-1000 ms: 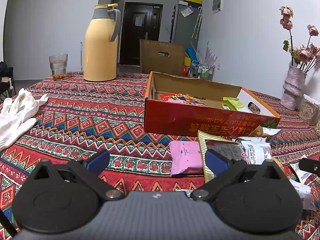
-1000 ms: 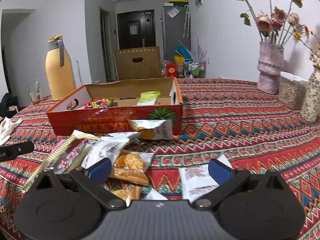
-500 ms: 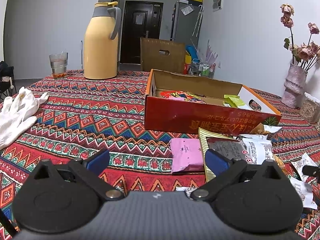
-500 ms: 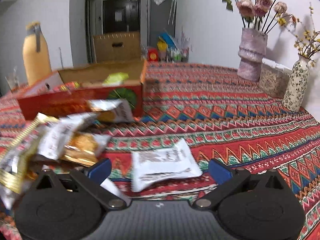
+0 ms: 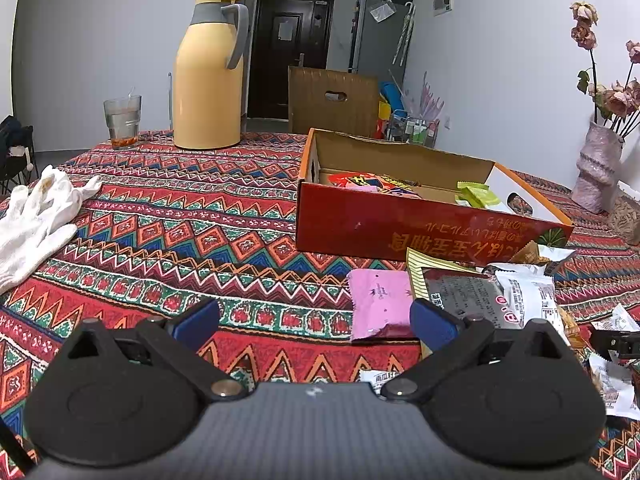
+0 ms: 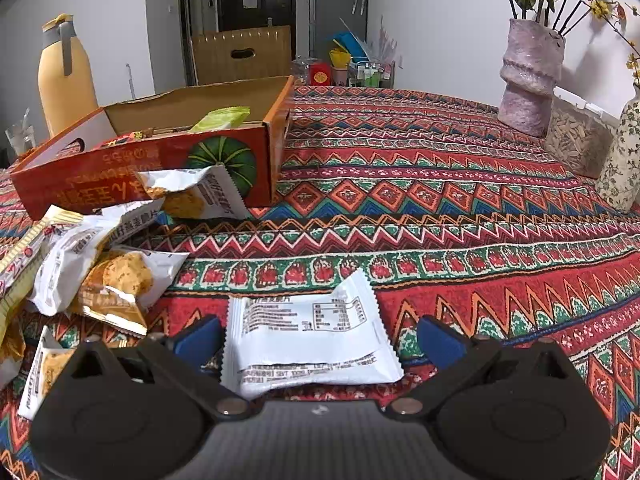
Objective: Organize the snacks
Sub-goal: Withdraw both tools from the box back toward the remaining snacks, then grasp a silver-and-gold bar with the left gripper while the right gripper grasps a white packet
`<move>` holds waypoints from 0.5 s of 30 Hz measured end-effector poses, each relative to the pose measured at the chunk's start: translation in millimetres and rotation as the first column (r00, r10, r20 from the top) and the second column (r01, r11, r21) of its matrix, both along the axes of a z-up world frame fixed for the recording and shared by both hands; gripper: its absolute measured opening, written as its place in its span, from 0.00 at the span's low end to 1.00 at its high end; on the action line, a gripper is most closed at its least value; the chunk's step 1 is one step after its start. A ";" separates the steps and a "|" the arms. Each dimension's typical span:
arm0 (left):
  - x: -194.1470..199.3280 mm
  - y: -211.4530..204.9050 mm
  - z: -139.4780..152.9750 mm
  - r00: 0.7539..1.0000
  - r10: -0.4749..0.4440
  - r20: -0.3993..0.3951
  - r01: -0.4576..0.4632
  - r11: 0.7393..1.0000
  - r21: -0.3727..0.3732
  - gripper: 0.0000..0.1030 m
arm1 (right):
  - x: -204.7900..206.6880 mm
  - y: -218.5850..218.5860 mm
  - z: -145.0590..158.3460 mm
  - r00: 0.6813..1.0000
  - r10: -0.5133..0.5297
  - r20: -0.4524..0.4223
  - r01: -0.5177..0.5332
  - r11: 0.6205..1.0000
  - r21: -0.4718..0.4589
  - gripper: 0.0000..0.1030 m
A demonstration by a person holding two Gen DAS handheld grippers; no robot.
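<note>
A red cardboard box (image 5: 400, 228) (image 6: 132, 168) with a few snacks inside stands on the patterned tablecloth. Loose snack packets lie in front of it: a pink packet (image 5: 378, 300), a gold-edged dark packet (image 5: 456, 288) and several white packets (image 6: 76, 260). My left gripper (image 5: 314, 320) is open and empty, hovering low with the pink packet just ahead of its right finger. My right gripper (image 6: 320, 338) is open, and a white snack packet (image 6: 308, 336) lies flat on the cloth between its fingers, not pinched.
A yellow thermos jug (image 5: 210, 76) and a glass (image 5: 122, 120) stand at the far side. White gloves (image 5: 36, 216) lie at the left. A pink vase (image 6: 530, 76), a patterned vase (image 6: 622, 152) and a seed container (image 6: 576, 136) stand at the right.
My right gripper has swung right and forward, so the white packet now lies between its fingers. The left gripper has drifted slightly and stays open.
</note>
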State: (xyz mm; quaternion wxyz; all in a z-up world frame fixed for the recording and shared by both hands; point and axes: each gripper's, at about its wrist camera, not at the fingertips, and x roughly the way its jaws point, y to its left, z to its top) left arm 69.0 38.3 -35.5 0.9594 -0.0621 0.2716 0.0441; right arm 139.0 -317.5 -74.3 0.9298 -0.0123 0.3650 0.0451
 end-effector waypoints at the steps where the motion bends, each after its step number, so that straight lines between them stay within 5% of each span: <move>1: 0.3 0.1 -0.2 1.000 0.001 -0.001 -0.001 1.000 0.001 1.00 | -0.6 -0.4 -0.3 1.000 0.001 0.004 -0.001 1.000 0.003 1.00; 4: 1.0 -0.1 -0.6 1.000 0.003 -0.006 -0.003 1.000 0.003 1.00 | -6.1 0.9 1.7 0.999 0.025 0.024 -0.025 1.000 0.012 0.86; 8: 1.6 -0.2 -0.9 1.000 0.005 -0.010 -0.005 1.000 0.006 1.00 | -16.2 3.8 5.2 0.997 0.045 0.059 -0.046 0.999 0.025 0.53; 15: 2.0 -2.6 7.5 1.000 -0.013 -0.026 0.013 1.000 0.002 1.00 | -35.2 0.5 15.3 0.990 0.019 0.143 -0.035 0.993 0.113 0.26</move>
